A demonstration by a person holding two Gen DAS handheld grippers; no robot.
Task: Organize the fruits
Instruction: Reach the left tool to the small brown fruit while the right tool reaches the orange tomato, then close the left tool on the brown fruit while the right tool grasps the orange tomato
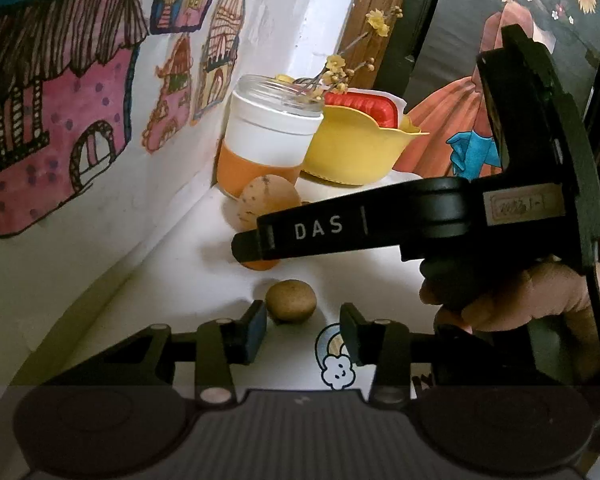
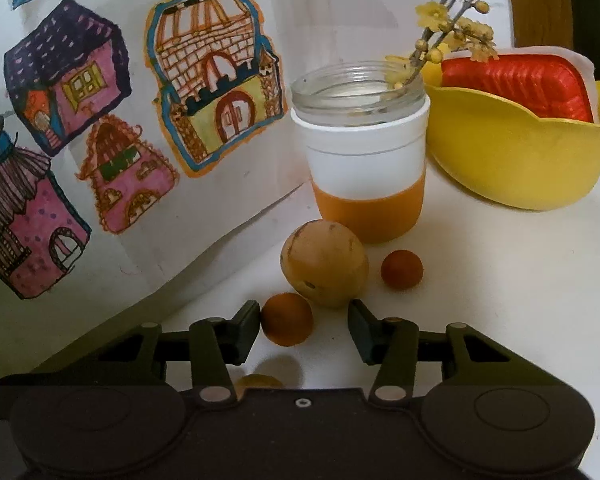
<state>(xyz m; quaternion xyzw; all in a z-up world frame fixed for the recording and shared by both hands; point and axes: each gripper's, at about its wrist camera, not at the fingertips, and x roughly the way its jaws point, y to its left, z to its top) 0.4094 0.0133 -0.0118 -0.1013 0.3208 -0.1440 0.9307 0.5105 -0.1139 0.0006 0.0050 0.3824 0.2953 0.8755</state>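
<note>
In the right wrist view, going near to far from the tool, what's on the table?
Small orange fruit, large tan fruit, small red-orange fruit, glass jar with the orange base, then the yellow bowl holding a red container.

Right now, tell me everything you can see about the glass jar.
The jar is clear glass with a threaded open mouth and no lid. A sleeve wraps its body, white above, orange below. It stands upright on the white table near the wall, beside the yellow bowl. A yellow-flowered twig leans out of it. Contact with the pale fruit is unclear.
</note>
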